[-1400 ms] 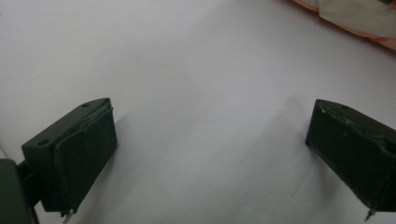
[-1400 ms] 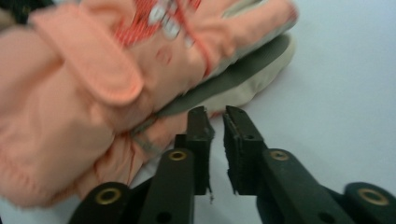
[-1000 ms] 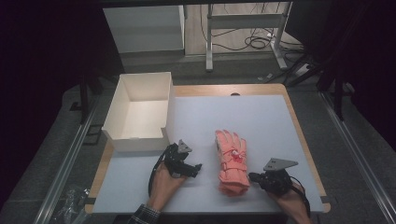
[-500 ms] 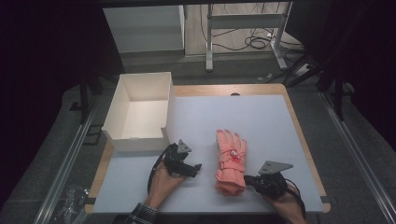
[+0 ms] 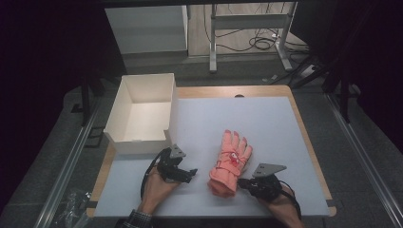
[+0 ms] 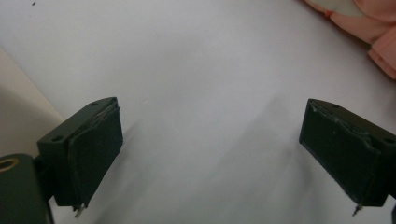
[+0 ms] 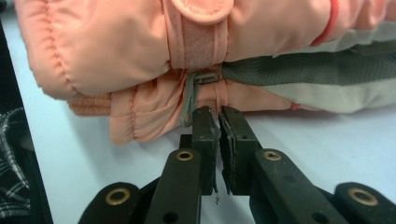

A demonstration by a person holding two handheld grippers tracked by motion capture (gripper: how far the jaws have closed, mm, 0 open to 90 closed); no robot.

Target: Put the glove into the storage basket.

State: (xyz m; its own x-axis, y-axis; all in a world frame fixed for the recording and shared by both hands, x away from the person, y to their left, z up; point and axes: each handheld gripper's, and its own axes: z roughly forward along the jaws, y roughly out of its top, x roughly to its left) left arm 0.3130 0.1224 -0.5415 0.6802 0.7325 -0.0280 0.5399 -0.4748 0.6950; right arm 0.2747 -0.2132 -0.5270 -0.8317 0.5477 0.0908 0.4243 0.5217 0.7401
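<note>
A salmon-pink padded glove (image 5: 230,164) lies on the white table (image 5: 266,123), fingers pointing away from me. In the right gripper view the glove (image 7: 116,46) shows a strap and a grey metal clip (image 7: 191,95) at its cuff. My right gripper (image 7: 219,116) is shut, its tips against the glove's side next to that clip; whether any fabric is pinched I cannot tell. From above, the right gripper (image 5: 242,182) sits at the glove's right near edge. My left gripper (image 5: 190,175) rests left of the glove. Its jaws have just been closing slightly, and the left gripper (image 6: 224,154) stands open over bare table.
An open white box (image 5: 142,140) stands at the table's left, just beyond my left hand. A corner of the glove (image 6: 373,28) shows at the upper right of the left gripper view. Bare table stretches beyond and right of the glove.
My right gripper has slid left against the glove's cuff, and the glove has shifted a little left with it. The left hand has stayed put.
</note>
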